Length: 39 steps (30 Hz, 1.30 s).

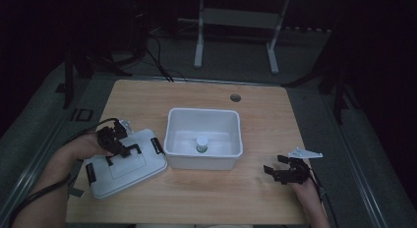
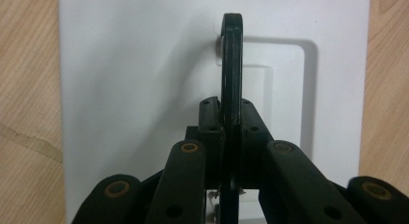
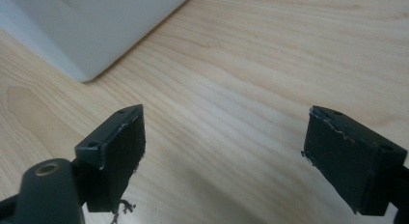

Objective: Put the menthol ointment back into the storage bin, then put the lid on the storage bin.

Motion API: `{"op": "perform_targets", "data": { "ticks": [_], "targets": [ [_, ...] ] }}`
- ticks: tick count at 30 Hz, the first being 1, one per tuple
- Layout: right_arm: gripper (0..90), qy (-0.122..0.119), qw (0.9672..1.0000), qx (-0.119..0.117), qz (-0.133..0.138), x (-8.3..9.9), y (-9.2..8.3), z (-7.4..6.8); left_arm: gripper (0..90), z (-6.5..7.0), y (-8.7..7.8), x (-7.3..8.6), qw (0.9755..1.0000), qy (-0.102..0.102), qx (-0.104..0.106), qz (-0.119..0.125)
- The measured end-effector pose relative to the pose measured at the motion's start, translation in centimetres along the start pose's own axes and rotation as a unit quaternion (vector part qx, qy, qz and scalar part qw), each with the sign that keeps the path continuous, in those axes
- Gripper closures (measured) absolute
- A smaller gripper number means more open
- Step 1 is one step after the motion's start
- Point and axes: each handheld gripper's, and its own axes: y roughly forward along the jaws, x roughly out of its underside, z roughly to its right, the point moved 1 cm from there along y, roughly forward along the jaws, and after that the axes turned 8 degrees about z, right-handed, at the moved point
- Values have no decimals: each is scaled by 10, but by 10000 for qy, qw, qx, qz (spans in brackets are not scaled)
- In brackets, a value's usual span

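My left gripper [image 1: 118,142] is clamped on the black handle [image 2: 231,74] of the flat white plastic lid [image 1: 123,164], which lies on the wooden table [image 1: 275,120] just left of the white rectangular tub [image 1: 202,137]. My right gripper [image 1: 282,171] hangs wide open, holding nothing, over bare wood.

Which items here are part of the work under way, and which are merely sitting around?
In the job:
- lid, with its black handle clamped in the left gripper
- white bin
- small bottle standing inside the bin
- right gripper, open over bare table

Just lying about:
- white stand on the floor beyond the table
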Motion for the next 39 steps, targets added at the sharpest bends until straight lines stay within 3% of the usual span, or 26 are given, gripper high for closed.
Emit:
{"op": "perform_targets", "data": {
  "ticks": [3, 9, 21, 30, 39],
  "targets": [
    [145, 59, 10000, 55, 21, 5, -4, 0, 835, 0, -2, 1, 9999, 55, -21, -88],
    [145, 179, 9998, 1, -51, 10, -6, 2, 835, 0, -14, 1, 9999, 47, -90, -36],
    [145, 243, 9997, -36, -24, 10, -6, 3, 835, 5, -55, -2, 9994, 80, -340, 71],
    [145, 249, 9997, -40, -48, 10, -5, 3, 835, 14, -95, -20, 9977, 289, -546, 260],
    [145, 235, 9997, -42, -104, 10, -4, 3, 835, 24, -124, -46, 9954, 539, -694, 370]
  ]
}}
